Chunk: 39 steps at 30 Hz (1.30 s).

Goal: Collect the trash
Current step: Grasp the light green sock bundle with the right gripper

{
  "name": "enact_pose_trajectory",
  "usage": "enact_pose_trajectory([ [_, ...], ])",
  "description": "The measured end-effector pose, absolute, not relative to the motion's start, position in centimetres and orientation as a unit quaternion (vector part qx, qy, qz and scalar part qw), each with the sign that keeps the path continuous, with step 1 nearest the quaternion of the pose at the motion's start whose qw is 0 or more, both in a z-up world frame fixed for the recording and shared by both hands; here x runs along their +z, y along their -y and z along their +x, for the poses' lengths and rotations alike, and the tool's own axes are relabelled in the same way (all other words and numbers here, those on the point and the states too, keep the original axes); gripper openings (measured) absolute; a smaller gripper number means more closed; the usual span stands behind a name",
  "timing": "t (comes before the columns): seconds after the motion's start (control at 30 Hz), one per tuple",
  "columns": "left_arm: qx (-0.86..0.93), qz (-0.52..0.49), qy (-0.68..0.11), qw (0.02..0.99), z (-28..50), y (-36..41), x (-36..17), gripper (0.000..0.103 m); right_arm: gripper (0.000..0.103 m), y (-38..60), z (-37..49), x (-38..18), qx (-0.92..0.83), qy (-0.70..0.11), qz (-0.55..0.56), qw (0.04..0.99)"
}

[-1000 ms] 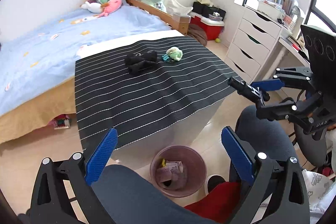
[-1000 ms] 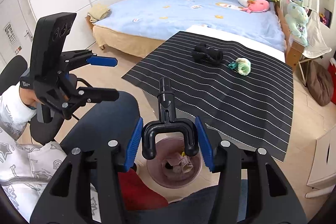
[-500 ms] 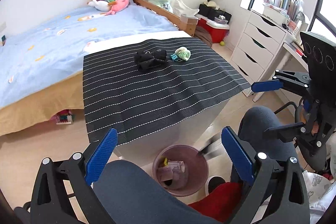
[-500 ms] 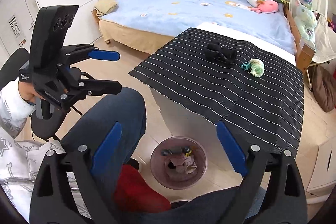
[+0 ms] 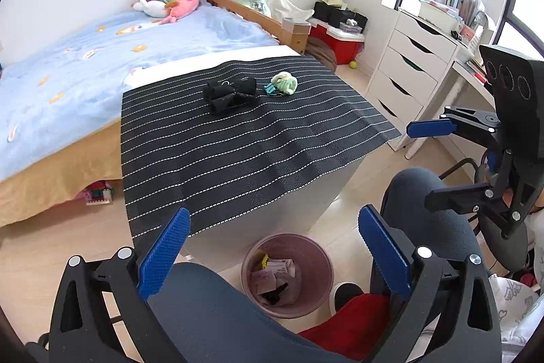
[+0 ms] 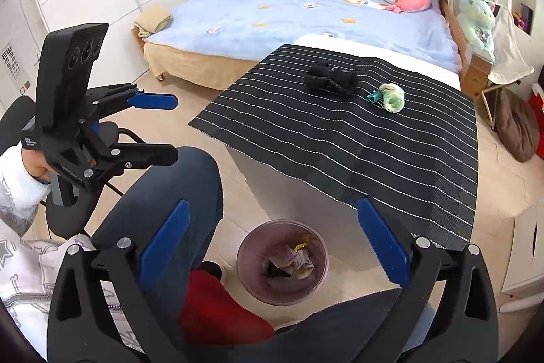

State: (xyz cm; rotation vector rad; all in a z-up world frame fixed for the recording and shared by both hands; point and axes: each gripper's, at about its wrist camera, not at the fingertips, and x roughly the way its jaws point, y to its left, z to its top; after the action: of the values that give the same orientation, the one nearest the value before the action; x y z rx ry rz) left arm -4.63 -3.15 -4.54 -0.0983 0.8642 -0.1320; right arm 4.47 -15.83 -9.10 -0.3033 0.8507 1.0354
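While both grippers hang above the person's knees and point down toward the floor, the right gripper [image 6: 272,247] has its blue fingers [image 6: 380,240] spread almost to their widest and still opening, with nothing between them; through the gap one sees the pink trash bin [image 6: 244,264] on the floor, directly below. I judge that this wide stance over the bin is there to let an item fall in: inside the bin lie crumpled papers [image 6: 299,261] and a dark, narrow thing, though what that thing is I cannot tell. The left gripper [image 5: 272,254] also has its fingers wide apart and holds nothing, and it waits beside the other one, seemingly kept out of the way. The bin stands close against the front side of the tabletop, under its near edge, probably so that trash travels only a short way from the surface down. On the tabletop lies a black striped mat [image 5: 238,138], which hangs over the near edge. Toward the far edge of the mat rest a black bundle [image 5: 231,92] and, just beside it, a small pale green crumpled thing [image 5: 285,83] with a teal clip touching it. These two seem to be what remains to collect, and both are well apart from either gripper.
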Motion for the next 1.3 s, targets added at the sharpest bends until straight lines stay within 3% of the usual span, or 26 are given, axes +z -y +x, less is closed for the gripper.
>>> enact_pose_trajectory([
  [0.77, -0.069, -0.050, -0.410, 0.908, -0.4, 2.2, -3.6, 0.095, 0.098, 15.3, 15.1, -7.1, 0.427, -0.399, -0.116, 0.803],
  [1.3, -0.056, -0.065, -0.422, 0.902, 1.0, 1.0, -4.7, 0.095, 0.098, 9.9, 24.7, -11.7, 0.389, -0.452, -0.159, 0.787],
])
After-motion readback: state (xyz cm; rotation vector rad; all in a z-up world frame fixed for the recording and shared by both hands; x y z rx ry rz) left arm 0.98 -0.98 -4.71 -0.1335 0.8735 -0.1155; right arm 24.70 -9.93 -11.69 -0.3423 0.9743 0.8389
